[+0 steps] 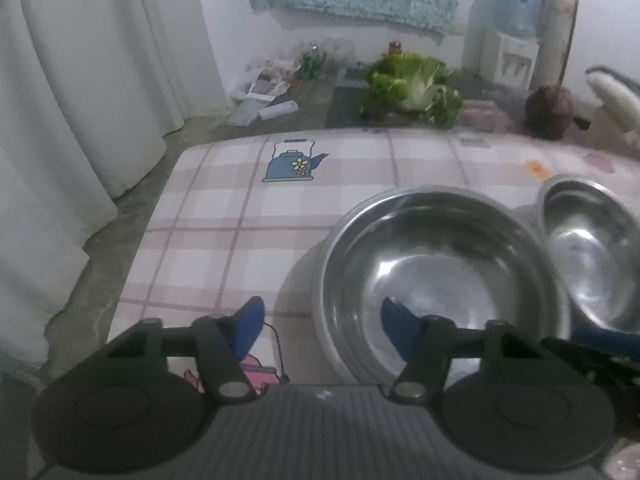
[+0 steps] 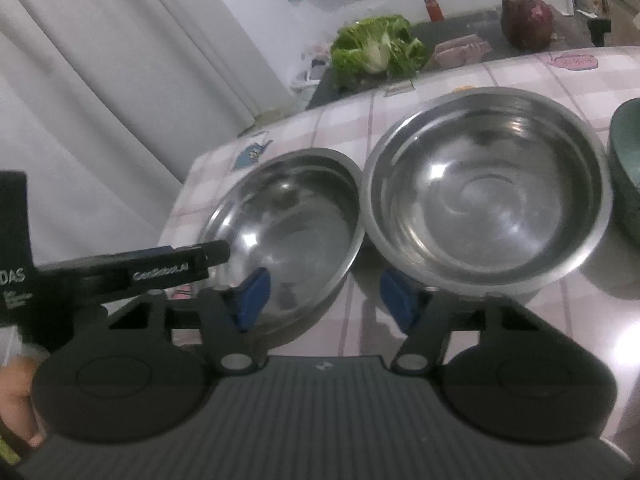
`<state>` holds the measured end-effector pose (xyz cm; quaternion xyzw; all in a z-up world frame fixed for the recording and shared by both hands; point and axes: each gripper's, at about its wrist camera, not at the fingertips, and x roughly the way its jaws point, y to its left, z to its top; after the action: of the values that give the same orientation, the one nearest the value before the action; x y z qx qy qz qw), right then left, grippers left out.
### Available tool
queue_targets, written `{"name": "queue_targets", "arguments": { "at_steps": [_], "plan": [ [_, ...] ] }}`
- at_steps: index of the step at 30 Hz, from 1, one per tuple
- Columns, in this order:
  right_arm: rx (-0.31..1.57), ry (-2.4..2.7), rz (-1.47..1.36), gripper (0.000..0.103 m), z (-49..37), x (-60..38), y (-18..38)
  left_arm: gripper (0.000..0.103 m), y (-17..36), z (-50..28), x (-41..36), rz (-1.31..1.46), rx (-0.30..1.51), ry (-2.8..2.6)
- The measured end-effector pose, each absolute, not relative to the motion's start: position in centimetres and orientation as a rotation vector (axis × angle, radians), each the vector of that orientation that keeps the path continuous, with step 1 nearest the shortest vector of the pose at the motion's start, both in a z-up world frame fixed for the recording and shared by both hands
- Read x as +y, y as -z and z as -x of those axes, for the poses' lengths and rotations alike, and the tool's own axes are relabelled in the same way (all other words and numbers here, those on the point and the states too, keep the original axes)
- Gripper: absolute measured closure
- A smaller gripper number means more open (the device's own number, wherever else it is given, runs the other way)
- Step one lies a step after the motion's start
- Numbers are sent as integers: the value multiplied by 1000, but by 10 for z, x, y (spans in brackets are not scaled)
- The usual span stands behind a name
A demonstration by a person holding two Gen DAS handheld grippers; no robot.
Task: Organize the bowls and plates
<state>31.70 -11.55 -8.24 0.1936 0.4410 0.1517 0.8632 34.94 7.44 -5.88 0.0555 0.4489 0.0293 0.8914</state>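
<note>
I am holding the left gripper (image 1: 322,320) low in the left wrist view, jaws spread wide and gripping nothing, straddling the near rim of a steel bowl (image 1: 440,268) at lower centre; a second steel bowl (image 1: 592,248) is sitting just beside it at the right edge; in the right wrist view the right gripper (image 2: 324,296) is also gaping open and empty, its jaws hanging over the gap where the two bowls nearly touch, with a green bowl (image 2: 626,176) peeking in at the far right edge; all are resting on the checked bench (image 1: 224,220); I am judging the work as barely begun, since the bowls are lying side by side, unstacked, and I am seeing no plates.
</note>
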Motion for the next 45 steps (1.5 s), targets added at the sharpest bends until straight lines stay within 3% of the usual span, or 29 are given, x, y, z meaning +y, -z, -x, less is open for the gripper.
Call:
{"name": "queue_targets", "arguments": {
  "at_steps": [1, 3, 5, 7, 12, 17, 20, 23, 25, 45],
  "plan": [
    [929, -317, -401, 56, -320, -114, 85, 45, 60, -351, 73, -127, 933, -61],
    [930, -316, -396, 63, -320, -113, 87, 60, 63, -355, 72, -144, 943, -61],
    [931, -319, -391, 77, -321, -111, 88, 73, 64, -358, 72, -147, 961, -60],
    [935, -322, -386, 83, -321, -110, 89, 81, 66, -359, 74, -140, 975, -54],
    [934, -360, -361, 84, -319, -104, 86, 81, 64, -353, 79, -157, 971, -57],
    [921, -354, -340, 83, -324, -102, 83, 68, 63, -360, 85, -151, 970, -74],
    [909, -321, -349, 82, -328, -105, 86, 67, 66, -366, 83, -169, 976, -76],
    [890, -308, -348, 85, -328, -104, 88, 69, 70, -372, 80, -175, 979, -75],
    [880, -308, -341, 86, -327, -102, 88, 78, 71, -373, 79, -172, 977, -68],
    [838, -355, -298, 85, -320, -92, 66, 79, 43, -357, 85, -175, 932, -100]
  ]
}}
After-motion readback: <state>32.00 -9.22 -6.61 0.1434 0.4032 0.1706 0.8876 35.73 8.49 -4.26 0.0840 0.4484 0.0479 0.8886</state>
